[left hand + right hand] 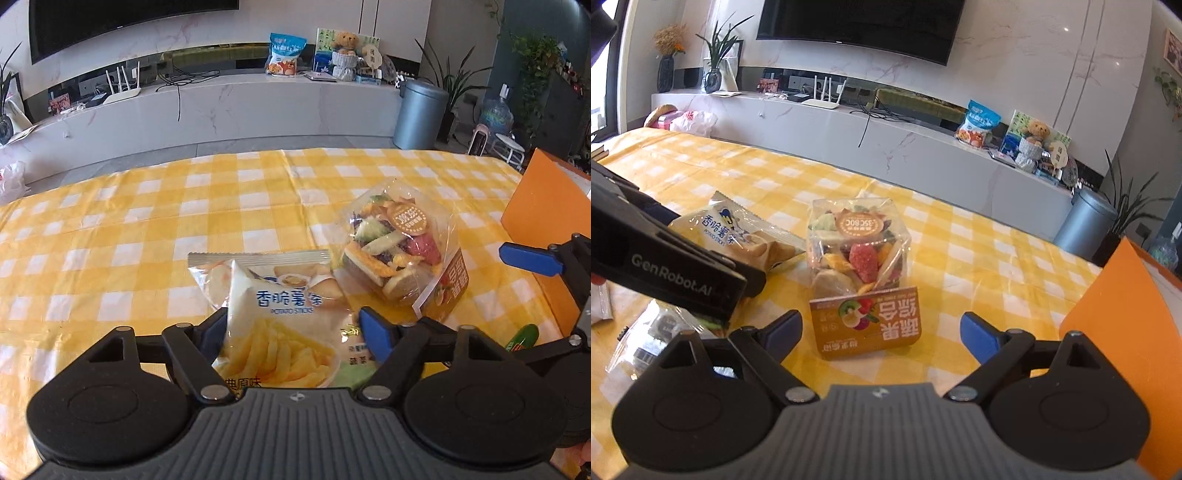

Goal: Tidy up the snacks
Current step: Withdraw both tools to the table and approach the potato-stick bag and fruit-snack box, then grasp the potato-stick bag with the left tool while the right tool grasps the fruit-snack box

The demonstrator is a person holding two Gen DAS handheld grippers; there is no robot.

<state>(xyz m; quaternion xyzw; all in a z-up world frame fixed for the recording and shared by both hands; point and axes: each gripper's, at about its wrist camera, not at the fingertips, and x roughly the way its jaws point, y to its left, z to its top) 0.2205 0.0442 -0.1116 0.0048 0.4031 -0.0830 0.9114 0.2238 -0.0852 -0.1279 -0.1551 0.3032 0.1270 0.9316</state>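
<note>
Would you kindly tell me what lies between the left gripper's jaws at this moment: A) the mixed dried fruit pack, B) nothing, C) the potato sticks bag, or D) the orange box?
C: in the left wrist view the left gripper has its jaws on either side of the potato sticks bag, pressing its sides.

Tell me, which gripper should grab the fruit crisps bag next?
Probably right. The right gripper is open, empty, and the fruit crisps bag sits just ahead between its fingers. The left gripper already holds the potato sticks bag.
</note>
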